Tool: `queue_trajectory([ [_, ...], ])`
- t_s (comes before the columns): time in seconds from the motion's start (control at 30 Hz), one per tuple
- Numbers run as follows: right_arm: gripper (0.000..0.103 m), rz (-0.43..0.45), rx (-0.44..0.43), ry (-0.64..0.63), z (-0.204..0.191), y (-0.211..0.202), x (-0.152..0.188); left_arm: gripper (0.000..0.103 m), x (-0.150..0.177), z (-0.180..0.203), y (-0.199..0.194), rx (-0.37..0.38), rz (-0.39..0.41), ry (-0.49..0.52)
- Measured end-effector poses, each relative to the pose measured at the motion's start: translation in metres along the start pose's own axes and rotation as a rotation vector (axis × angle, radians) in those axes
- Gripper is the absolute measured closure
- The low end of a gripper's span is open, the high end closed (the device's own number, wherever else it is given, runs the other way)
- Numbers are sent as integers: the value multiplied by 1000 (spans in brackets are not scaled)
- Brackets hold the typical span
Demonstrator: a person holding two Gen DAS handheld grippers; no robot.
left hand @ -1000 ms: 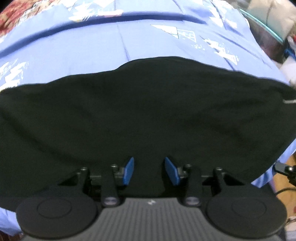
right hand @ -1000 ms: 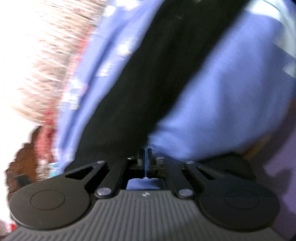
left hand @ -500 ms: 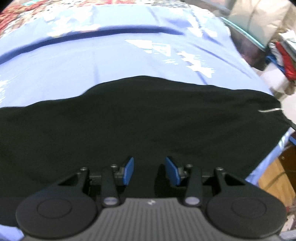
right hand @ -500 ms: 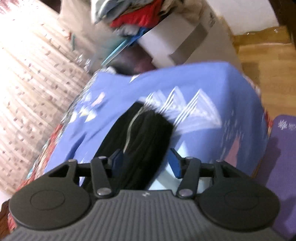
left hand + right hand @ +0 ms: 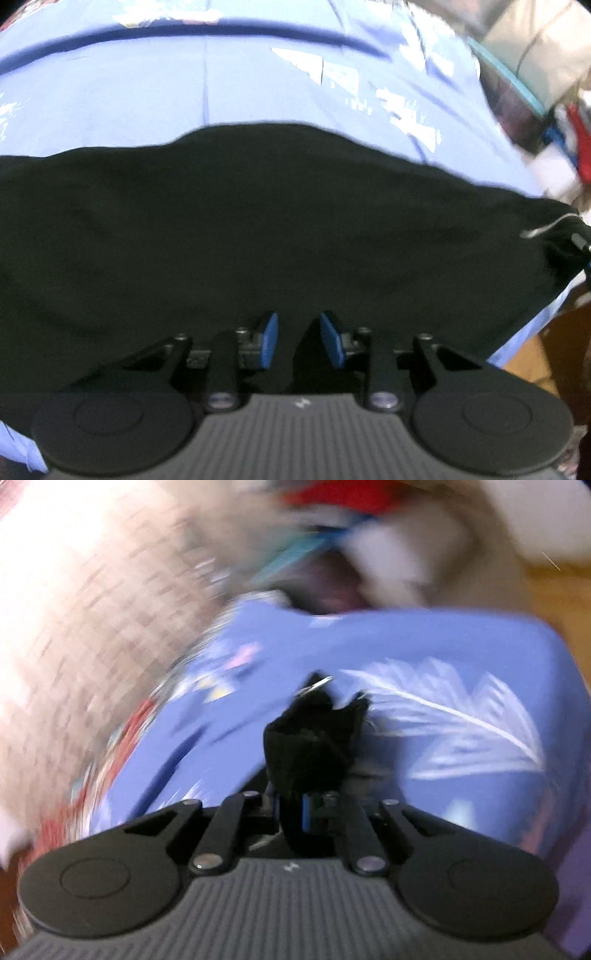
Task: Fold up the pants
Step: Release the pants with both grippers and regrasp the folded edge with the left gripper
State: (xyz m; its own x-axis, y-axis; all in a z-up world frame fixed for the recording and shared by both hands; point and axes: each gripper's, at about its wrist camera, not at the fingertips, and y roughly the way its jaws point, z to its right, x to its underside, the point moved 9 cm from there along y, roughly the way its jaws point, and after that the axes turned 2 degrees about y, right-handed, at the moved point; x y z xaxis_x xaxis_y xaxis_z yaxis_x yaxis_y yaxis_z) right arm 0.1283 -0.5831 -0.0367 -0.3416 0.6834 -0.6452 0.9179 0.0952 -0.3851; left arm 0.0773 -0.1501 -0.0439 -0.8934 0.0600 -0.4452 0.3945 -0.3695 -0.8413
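Black pants (image 5: 258,229) lie spread across a blue patterned bedsheet (image 5: 221,81), filling the width of the left wrist view. My left gripper (image 5: 297,338) is open, its blue pads apart just above the near edge of the pants. In the blurred right wrist view, my right gripper (image 5: 293,806) is shut on a bunched end of the black pants (image 5: 314,746), lifted above the sheet (image 5: 461,657). A thin pale drawstring (image 5: 546,229) shows at the pants' right end.
The bed's right edge drops to a wooden floor (image 5: 528,354). A pile of clothes and a white box (image 5: 569,158) stand beyond the bed at the right. A bright woven wall or curtain (image 5: 81,590) fills the left of the right wrist view.
My right gripper was open around the pants' end half a second ago; now it is shut on it and has lifted it. The left gripper stays open over the near edge.
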Motion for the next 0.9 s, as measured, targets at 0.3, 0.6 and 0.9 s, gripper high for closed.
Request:
queue_trajectory([
  [0.3, 78, -337, -97, -796, -145, 45, 164, 68, 2, -52, -48, 13, 130, -115],
  [0.6, 38, -286, -146, -1095, -174, 9, 195, 58, 39, -149, -127, -25, 287, -275],
  [0.9, 68, -461, 21, -598, -129, 63, 188, 47, 68, -235, -150, -30, 381, -553],
])
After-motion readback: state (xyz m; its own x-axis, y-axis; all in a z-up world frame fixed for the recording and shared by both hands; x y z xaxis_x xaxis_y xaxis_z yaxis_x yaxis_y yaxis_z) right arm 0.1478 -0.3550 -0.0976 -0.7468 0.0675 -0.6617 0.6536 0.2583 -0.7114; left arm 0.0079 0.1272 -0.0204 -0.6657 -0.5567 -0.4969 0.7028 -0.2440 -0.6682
